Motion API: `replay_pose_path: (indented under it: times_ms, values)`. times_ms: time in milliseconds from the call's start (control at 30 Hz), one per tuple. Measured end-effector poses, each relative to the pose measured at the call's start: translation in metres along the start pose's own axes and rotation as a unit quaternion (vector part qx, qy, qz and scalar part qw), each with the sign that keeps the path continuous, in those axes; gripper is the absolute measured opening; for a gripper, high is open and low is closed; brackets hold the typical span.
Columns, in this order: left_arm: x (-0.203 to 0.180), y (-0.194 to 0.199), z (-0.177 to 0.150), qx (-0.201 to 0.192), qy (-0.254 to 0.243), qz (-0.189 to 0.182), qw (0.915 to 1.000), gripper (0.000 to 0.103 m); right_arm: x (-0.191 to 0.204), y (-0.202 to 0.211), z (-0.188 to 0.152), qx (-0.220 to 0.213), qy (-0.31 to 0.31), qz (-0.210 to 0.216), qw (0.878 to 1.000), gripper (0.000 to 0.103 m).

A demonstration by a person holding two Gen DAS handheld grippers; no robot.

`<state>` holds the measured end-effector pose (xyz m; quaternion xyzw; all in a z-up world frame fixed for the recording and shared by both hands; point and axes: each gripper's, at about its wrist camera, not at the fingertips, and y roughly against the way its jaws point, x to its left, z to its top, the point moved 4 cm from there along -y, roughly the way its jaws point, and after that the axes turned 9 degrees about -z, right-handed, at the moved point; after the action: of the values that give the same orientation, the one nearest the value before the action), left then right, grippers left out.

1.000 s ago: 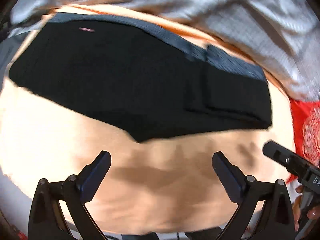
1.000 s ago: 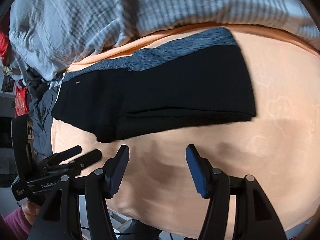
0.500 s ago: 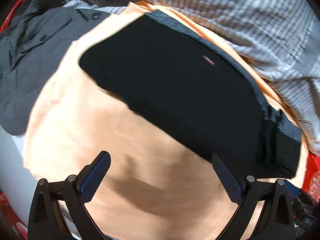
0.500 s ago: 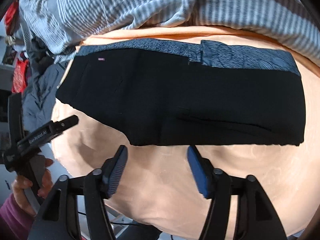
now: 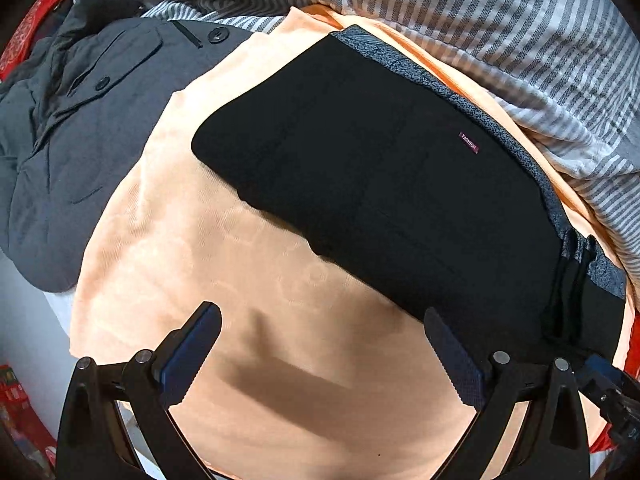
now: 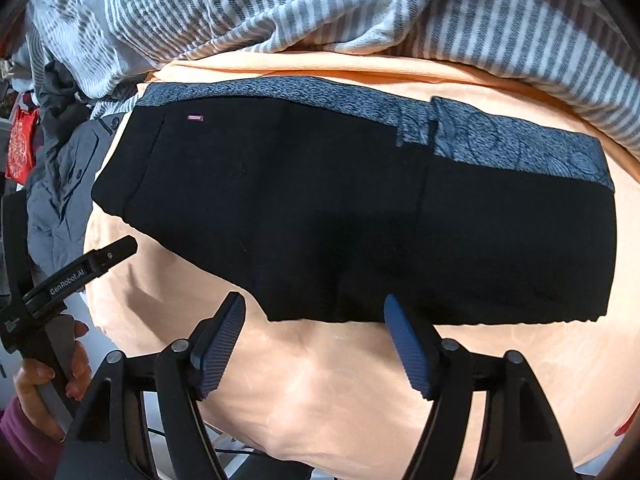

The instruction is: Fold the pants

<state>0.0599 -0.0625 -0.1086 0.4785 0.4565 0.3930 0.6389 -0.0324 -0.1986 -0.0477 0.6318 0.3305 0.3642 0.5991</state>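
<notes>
Black pants lie folded on the bed near the striped blanket. Right gripper just widened, empty; left gripper released. I'd pinch the near hem evenly.

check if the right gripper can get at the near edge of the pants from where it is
Probably yes. The right gripper is open with nothing between its fingers, which have just been opening. It hangs above the pants at their near hem, with only bare orange sheet beneath.
</notes>
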Motion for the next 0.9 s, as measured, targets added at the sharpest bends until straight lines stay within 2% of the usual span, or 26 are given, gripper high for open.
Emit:
replay_pose_path:
  times_ms: [200, 333, 400, 433, 500, 567, 633, 833, 900]
  values:
    - [0.006, 0.002, 0.006, -0.006, 0.005, 0.002, 1.0000, 0.102, 0.010, -0.003, 0.004, 0.005, 0.002, 0.003, 1.000, 0.076]
    - [0.025, 0.004, 0.014, -0.015, 0.056, -0.042, 0.9975, 0.102, 0.012, -0.003, 0.005, 0.004, 0.003, 0.003, 1.000, 0.076]
    - [0.034, 0.002, 0.019, -0.022, 0.087, -0.084, 0.9924, 0.101, 0.014, -0.004, 0.006, 0.005, 0.003, 0.005, 1.000, 0.076]
    - [0.037, 0.001, 0.022, -0.028, 0.101, -0.105, 0.9889, 0.098, 0.015, -0.004, 0.006, 0.006, 0.003, 0.005, 1.000, 0.076]
    - [0.043, -0.003, 0.027, -0.037, 0.122, -0.135, 0.9827, 0.096, 0.016, -0.005, 0.005, 0.007, 0.006, 0.006, 1.000, 0.076]
    - [0.046, -0.011, 0.032, -0.040, 0.139, -0.155, 0.9773, 0.096, 0.018, -0.007, 0.005, 0.008, 0.008, 0.007, 1.000, 0.076]
    - [0.047, -0.017, 0.034, -0.040, 0.151, -0.171, 0.9729, 0.088, 0.019, -0.009, 0.003, 0.011, 0.009, 0.008, 1.000, 0.076]
    - [0.039, -0.029, 0.049, -0.055, 0.166, -0.220, 0.9596, 0.087, 0.023, -0.017, 0.001, 0.021, 0.011, 0.012, 1.000, 0.076]
    - [0.034, -0.035, 0.054, -0.057, 0.168, -0.221, 0.9590, 0.087, 0.023, -0.019, 0.001, 0.025, 0.010, 0.012, 1.000, 0.076]
